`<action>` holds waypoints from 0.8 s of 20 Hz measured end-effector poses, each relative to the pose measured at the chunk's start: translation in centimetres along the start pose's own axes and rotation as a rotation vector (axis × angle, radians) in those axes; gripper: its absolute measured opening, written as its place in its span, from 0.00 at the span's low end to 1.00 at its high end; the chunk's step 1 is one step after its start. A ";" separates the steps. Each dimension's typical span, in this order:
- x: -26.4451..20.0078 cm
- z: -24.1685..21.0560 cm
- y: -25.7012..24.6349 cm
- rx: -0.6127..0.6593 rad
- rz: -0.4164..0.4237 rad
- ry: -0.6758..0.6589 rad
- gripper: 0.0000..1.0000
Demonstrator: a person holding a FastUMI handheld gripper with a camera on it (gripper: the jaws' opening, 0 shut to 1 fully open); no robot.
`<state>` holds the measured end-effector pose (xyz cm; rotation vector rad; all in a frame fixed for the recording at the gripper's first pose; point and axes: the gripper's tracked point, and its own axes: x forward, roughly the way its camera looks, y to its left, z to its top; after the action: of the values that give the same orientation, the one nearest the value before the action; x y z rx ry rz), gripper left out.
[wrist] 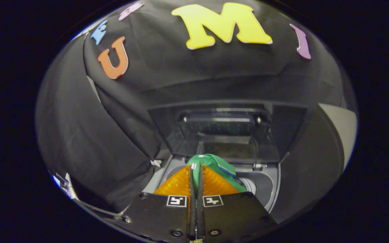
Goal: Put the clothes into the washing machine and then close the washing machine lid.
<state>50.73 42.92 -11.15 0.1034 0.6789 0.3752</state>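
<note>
My gripper (pixel 196 177) is shut on a green garment (pixel 219 165), pinched between the two fingers, with the cloth bulging out just beyond the fingertips and draping to the right. It hangs above the open top of the washing machine (pixel 268 189), whose grey rim and round drum opening show below the cloth. The machine's dark lid (pixel 226 130) stands raised upright behind the opening, beyond the fingers.
Black cloth walls close in to the left and behind the machine. A pale panel (pixel 341 128) shows at the far right. A white edge (pixel 67 187) lies low on the left, beside the machine.
</note>
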 end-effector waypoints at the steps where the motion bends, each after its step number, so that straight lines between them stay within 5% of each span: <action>1: 0.7 -1.2 -0.7 0.013 -0.016 0.029 0.04; 7: 4.1 -8.6 -3.5 0.095 -0.092 0.260 0.04; 16: 4.8 -9.5 -4.1 0.099 -0.131 0.297 0.05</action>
<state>49.41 40.68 -22.24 0.0977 0.9931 0.2327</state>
